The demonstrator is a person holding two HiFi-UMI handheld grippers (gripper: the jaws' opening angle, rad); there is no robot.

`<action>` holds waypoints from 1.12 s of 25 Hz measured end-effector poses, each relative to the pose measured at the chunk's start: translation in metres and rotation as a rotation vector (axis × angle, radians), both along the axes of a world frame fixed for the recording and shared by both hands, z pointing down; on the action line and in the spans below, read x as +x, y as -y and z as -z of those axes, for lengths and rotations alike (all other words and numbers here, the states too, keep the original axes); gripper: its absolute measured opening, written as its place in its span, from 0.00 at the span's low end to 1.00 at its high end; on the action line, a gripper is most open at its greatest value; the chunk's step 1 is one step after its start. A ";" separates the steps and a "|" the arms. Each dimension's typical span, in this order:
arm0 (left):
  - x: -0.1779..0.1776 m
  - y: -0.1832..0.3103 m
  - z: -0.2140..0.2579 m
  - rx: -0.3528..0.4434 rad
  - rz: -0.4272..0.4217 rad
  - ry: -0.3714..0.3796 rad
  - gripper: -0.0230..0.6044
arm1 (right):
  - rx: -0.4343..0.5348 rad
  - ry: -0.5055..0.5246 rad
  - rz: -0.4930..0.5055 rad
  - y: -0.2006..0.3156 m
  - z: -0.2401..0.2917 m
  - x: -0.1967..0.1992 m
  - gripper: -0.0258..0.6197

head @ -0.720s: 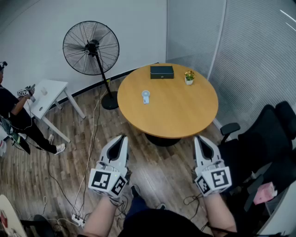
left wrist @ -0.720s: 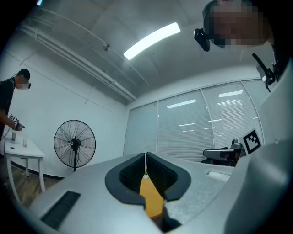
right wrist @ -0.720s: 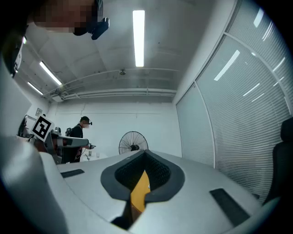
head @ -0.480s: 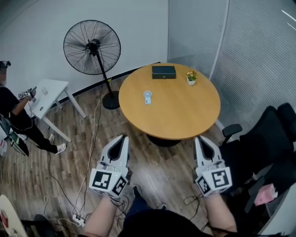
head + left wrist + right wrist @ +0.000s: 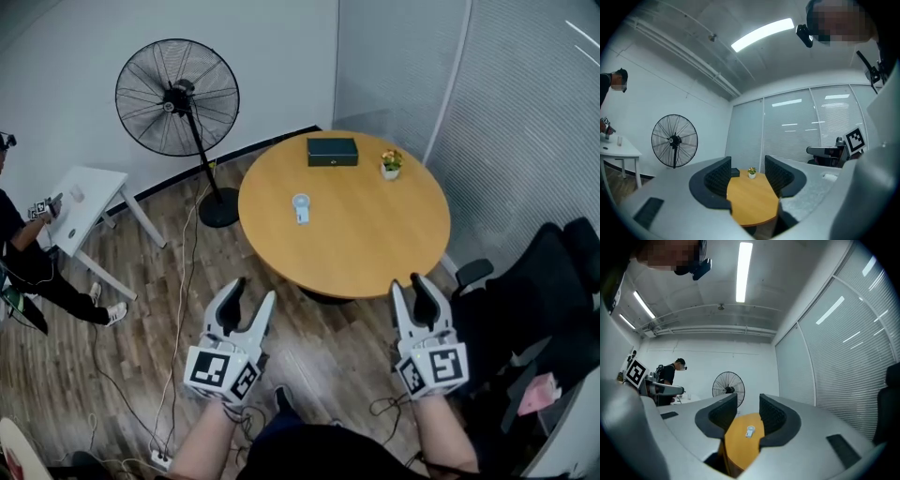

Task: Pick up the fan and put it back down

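Observation:
A small white handheld fan (image 5: 300, 208) lies on the round wooden table (image 5: 375, 253), left of its middle. It also shows between my right gripper's jaws as the white fan (image 5: 750, 431), far beyond them. A tall black standing fan (image 5: 178, 97) stands on the floor left of the table. My left gripper (image 5: 248, 303) and right gripper (image 5: 413, 295) hover over the floor in front of the table, both open and empty, pointing level at it. The table (image 5: 750, 201) fills the gap of the left gripper (image 5: 747, 176); the right gripper (image 5: 748, 414) frames the table too.
A dark box (image 5: 332, 151) and a small potted flower (image 5: 391, 164) sit at the table's far side. A person (image 5: 23, 253) stands by a white side table (image 5: 80, 202) at the left. Black office chairs (image 5: 534, 291) stand at the right. Cables and a power strip (image 5: 159, 457) lie on the floor.
Both grippers' jaws have spread from together to apart. The view has shifted a little toward the table, and the grippers sit slightly lower in the picture.

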State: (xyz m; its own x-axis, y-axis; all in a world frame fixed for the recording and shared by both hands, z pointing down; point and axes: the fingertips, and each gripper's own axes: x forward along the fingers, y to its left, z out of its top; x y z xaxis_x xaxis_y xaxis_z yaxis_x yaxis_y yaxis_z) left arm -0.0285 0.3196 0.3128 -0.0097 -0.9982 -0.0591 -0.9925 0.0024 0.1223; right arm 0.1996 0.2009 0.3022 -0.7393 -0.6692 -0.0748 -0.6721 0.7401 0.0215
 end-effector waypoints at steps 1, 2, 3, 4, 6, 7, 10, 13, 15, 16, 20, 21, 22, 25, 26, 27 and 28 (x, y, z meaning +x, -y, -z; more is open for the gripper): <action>-0.009 0.004 -0.004 -0.006 -0.008 -0.007 0.38 | -0.004 -0.004 -0.009 0.004 -0.001 -0.008 0.28; -0.019 0.007 -0.009 -0.012 -0.015 -0.014 0.38 | -0.008 -0.010 -0.018 0.007 -0.002 -0.016 0.29; -0.030 0.011 -0.014 -0.017 -0.021 -0.023 0.39 | -0.013 -0.017 -0.027 0.011 -0.003 -0.025 0.29; -0.041 0.015 -0.020 -0.023 -0.026 -0.031 0.39 | -0.020 -0.023 -0.036 0.015 -0.006 -0.034 0.29; -0.064 0.023 -0.031 -0.037 -0.033 -0.048 0.39 | -0.036 -0.031 -0.055 0.023 -0.011 -0.052 0.29; -0.076 0.026 -0.037 -0.043 -0.035 -0.058 0.40 | -0.043 -0.037 -0.064 0.026 -0.013 -0.062 0.30; -0.111 0.034 -0.051 -0.056 -0.043 -0.092 0.40 | -0.054 -0.058 -0.091 0.035 -0.015 -0.091 0.29; -0.142 0.042 -0.062 -0.068 -0.060 -0.120 0.40 | -0.058 -0.072 -0.117 0.039 -0.014 -0.117 0.29; -0.159 0.047 -0.067 -0.070 -0.073 -0.127 0.40 | -0.058 -0.085 -0.125 0.040 -0.015 -0.133 0.29; -0.166 0.050 -0.069 -0.068 -0.078 -0.129 0.40 | -0.057 -0.091 -0.126 0.040 -0.016 -0.140 0.29; -0.184 0.061 -0.070 -0.061 -0.096 -0.145 0.40 | -0.056 -0.119 -0.138 0.043 -0.015 -0.157 0.29; -0.186 0.064 -0.071 -0.060 -0.101 -0.148 0.40 | -0.054 -0.122 -0.144 0.044 -0.014 -0.159 0.29; -0.189 0.067 -0.072 -0.059 -0.104 -0.149 0.40 | -0.053 -0.125 -0.149 0.046 -0.014 -0.161 0.29; -0.192 0.078 -0.077 -0.065 -0.110 -0.157 0.40 | -0.056 -0.125 -0.162 0.054 -0.017 -0.161 0.29; -0.192 0.082 -0.078 -0.070 -0.111 -0.159 0.40 | -0.060 -0.122 -0.165 0.058 -0.018 -0.160 0.29; -0.192 0.084 -0.079 -0.075 -0.111 -0.158 0.40 | -0.064 -0.117 -0.166 0.063 -0.020 -0.160 0.29; -0.193 0.087 -0.080 -0.077 -0.110 -0.154 0.40 | -0.068 -0.110 -0.165 0.067 -0.022 -0.161 0.29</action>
State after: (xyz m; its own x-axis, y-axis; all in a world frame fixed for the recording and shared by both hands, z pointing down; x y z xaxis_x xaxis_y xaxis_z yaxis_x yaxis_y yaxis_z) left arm -0.2217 0.2326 0.3928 0.0963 -0.9953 0.0111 -0.9569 -0.0895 0.2762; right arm 0.0384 0.1341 0.3245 -0.6204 -0.7827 0.0500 -0.7808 0.6224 0.0554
